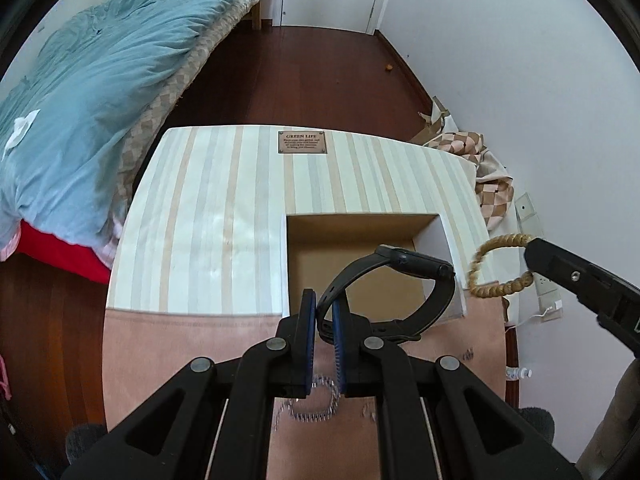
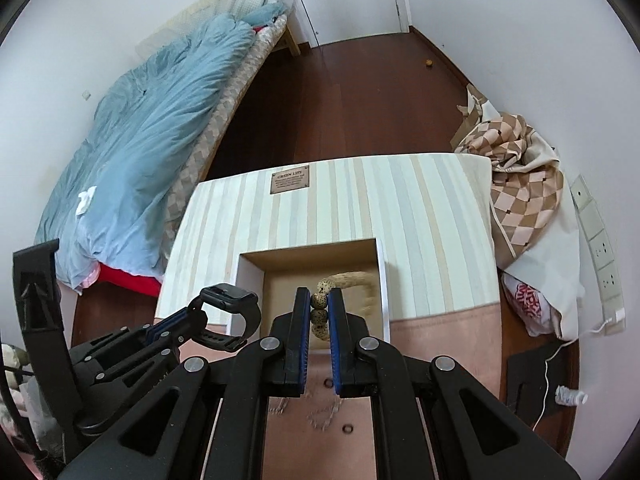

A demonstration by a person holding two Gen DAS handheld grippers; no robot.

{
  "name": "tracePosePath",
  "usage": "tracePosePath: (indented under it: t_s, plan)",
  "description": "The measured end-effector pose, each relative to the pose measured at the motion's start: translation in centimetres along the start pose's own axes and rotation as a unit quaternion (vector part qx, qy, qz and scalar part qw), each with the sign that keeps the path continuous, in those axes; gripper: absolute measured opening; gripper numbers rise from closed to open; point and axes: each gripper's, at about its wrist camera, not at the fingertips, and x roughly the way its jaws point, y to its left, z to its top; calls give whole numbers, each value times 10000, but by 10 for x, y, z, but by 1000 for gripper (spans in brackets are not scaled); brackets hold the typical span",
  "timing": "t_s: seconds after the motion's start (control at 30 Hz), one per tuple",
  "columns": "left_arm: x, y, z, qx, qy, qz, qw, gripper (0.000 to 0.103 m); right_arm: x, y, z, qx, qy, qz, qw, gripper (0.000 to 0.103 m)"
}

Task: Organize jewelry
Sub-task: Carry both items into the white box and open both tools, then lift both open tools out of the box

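My left gripper is shut on the strap of a black smartwatch, held above the open brown compartment of a striped box. It also shows in the right wrist view. My right gripper is shut on a tan beaded bracelet, held over the same compartment. In the left wrist view the bracelet hangs at the right of the box, held by the right gripper. A sparkly chain and small pieces lie on the pink tabletop under my left gripper.
A bed with a blue duvet lies to the left. A checked cloth pile sits right of the box by the wall. A small ring and small jewelry bits lie on the pink top. A small bottle lies on the floor at right.
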Motion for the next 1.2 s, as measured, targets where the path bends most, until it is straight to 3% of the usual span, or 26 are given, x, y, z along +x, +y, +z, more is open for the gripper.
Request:
tracePosePath:
  t_s: [0.23,0.33,0.47,0.5,0.53,0.57,0.6,0.7,0.8,0.93,1.03,1.2]
  plan:
    - [37,2,29,-37,288,-110,9995,6,48,-17,23,247,414,274,9985,9]
    - [49,4,37,-128,442,-210,9987,9,70,-26,28,477,667,634,9946,9]
    - [59,9,44,-383,596,-359,9968,18,99,-39,31,856,1184,1157,9825,10]
    - [59,9,46,-387,571,-324,9971,28,105,-42,31,897,1279,1182,9806,11]
    - [58,8,47,-372,531,-288,9975,38,109,-46,30,947,1336,1120,9801,15]
    - [56,8,48,-358,492,-240,9979,65,110,-49,29,980,1335,1054,9805,20]
    - [54,8,48,-350,421,-207,9983,78,109,-51,28,965,1312,991,9817,27]
    - [49,10,48,-276,356,4,9990,81,103,-53,24,785,1219,628,9874,44]
    - [48,12,42,-190,298,297,9989,103,95,-50,20,534,1084,225,9924,67]
    - [45,14,26,-62,88,700,9975,103,85,-36,7,-62,806,-640,9947,94]
    - [44,15,13,8,-56,949,9955,103,85,-28,-6,-328,682,-1041,9917,97]
    - [41,17,-1,22,-132,1106,9938,103,87,-24,-25,-411,595,-1277,9892,100]
